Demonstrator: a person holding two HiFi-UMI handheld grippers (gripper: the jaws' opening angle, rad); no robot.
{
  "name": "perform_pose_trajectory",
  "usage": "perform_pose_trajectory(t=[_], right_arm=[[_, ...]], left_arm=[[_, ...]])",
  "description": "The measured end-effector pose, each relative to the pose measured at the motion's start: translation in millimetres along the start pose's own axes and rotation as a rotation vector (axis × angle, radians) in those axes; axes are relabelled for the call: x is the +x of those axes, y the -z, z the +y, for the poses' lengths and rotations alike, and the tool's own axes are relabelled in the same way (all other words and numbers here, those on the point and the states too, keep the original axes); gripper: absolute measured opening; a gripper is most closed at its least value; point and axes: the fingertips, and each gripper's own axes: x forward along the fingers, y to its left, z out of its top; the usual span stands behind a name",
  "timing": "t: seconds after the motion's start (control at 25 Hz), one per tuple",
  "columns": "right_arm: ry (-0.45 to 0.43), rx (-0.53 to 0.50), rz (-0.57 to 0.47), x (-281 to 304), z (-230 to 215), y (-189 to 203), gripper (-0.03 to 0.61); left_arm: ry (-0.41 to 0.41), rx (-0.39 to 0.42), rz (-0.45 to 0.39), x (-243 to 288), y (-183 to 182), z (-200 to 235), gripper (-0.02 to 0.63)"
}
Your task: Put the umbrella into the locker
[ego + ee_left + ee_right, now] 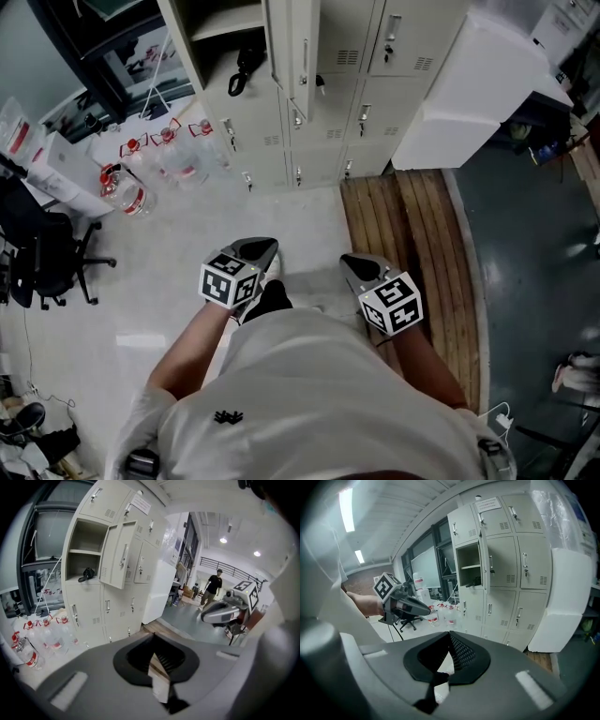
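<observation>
Shirt: we see a pale short-sleeved top [309, 394] bearing a small black emblem [228, 416].
Left gripper [263, 247]: grey shell; behind its jaws, a black-and-white left marker cube [230, 279].
Right gripper [350, 261]: we note the same grey shell, with a right marker cube [391, 303].

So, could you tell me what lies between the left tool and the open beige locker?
Bare pale floor, per the head view; clear plastic bottles stand off to its left.

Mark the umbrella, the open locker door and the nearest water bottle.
umbrella [247, 64]: head view, its black body.
open locker door [119, 557]: left gripper view, panel middle.
nearest water bottle [127, 193]: head view, its body.
</observation>
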Motion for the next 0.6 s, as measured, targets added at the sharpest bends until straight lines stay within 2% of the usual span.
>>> perform_pose_trajectory(t=[0.32, 0.6], right_arm=[[0.006, -0.002, 0.01, 23, -15, -13, 0.003], [0.052, 0.004, 0.007, 48, -47, -36, 0.003]], left_arm=[[-0.001, -0.015, -0.028, 8, -15, 25, 0.057], [0.019, -0.009, -0.073, 29, -53, 62, 0.057]])
